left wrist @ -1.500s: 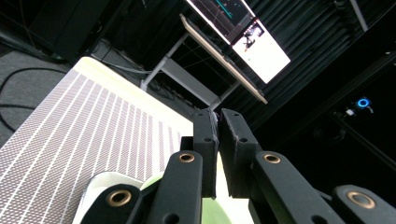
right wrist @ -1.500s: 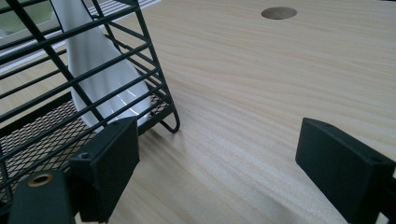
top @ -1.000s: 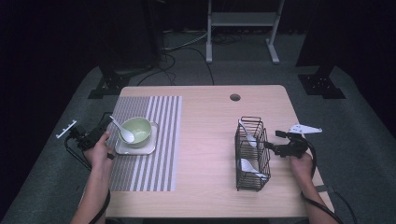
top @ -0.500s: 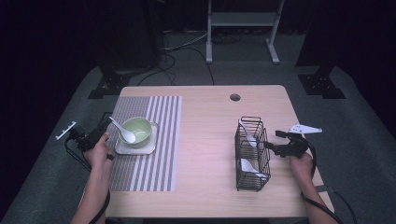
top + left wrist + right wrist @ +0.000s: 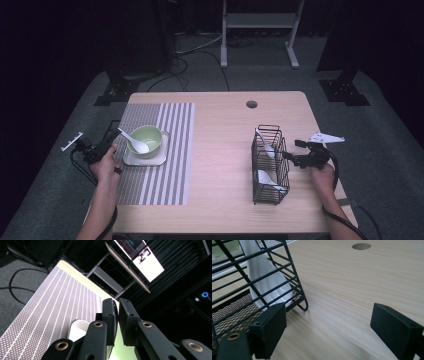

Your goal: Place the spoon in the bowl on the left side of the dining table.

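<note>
A pale green bowl (image 5: pixel 150 137) sits on a white square plate (image 5: pixel 145 159) on the striped placemat (image 5: pixel 160 175), with a white spoon (image 5: pixel 135 142) resting in it. My left gripper (image 5: pixel 107 147) lies just left of the plate. In the left gripper view its jaws (image 5: pixel 118 307) stand almost together; they have just been opening a sliver, with nothing between them. The plate (image 5: pixel 77 330) shows under them. At the right, a black wire basket (image 5: pixel 267 162) holds two white spoons (image 5: pixel 267 179). My right gripper (image 5: pixel 294 150) is open beside it, its left fingertip (image 5: pixel 270 327) by the basket's corner (image 5: pixel 302 302).
A round cable hole (image 5: pixel 251 104) is in the tabletop at the back. Bare wood (image 5: pixel 220 165) lies between the mat and the basket. Cables and a metal stand's feet (image 5: pixel 255 30) are on the floor beyond the table.
</note>
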